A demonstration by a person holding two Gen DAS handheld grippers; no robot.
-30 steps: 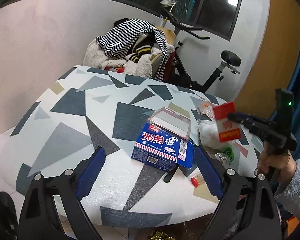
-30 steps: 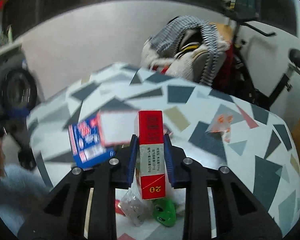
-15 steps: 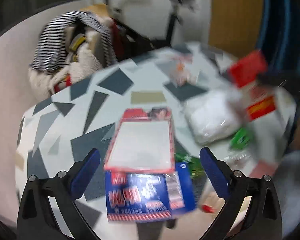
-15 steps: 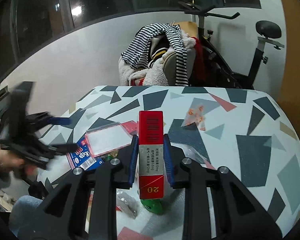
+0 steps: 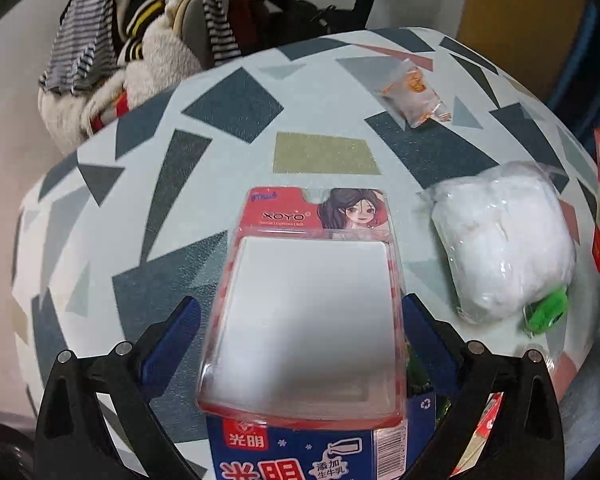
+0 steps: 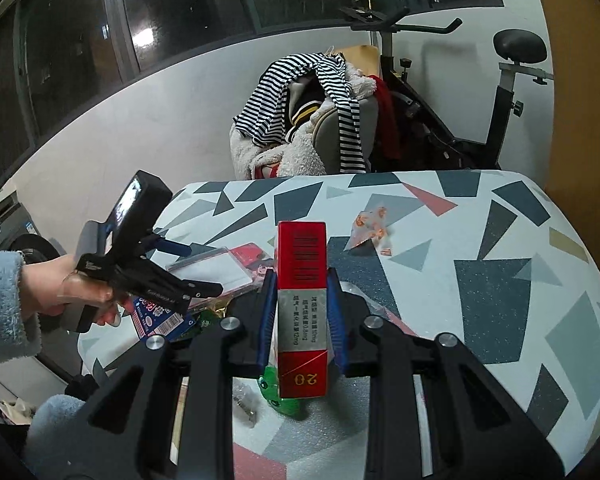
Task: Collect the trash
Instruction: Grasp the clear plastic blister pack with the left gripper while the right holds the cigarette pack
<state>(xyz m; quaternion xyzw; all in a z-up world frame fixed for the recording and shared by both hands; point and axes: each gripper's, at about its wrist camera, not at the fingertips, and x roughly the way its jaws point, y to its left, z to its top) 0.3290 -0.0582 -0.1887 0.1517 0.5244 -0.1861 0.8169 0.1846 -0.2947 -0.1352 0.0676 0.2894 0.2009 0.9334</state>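
My left gripper (image 5: 300,340) points down at the patterned table (image 5: 320,152), open wide. Its blue pads (image 5: 172,344) stand on either side of a pink-backed clear blister pack (image 5: 312,320) without pressing it. The pack lies on a blue milk carton (image 5: 300,456). To the right lie a white wad in clear plastic (image 5: 504,240), a green scrap (image 5: 546,312) and a small orange-printed wrapper (image 5: 414,96). My right gripper (image 6: 302,292) is shut on an upright red cigarette box (image 6: 302,300), held above the table. From the right wrist the left gripper (image 6: 180,276) shows over the blister pack (image 6: 216,268).
A chair piled with striped and fleecy clothes (image 6: 308,120) stands behind the table, beside an exercise bike (image 6: 500,80). A washing machine (image 6: 4,232) is at the left. A hand in a pale blue fleece sleeve (image 6: 4,300) holds the left gripper. The table edge (image 6: 580,400) curves off at the right.
My left gripper swung in over the table, tipped downward and came to straddle the blister pack on the carton. The right gripper drifted a little, still clamped on the red box.
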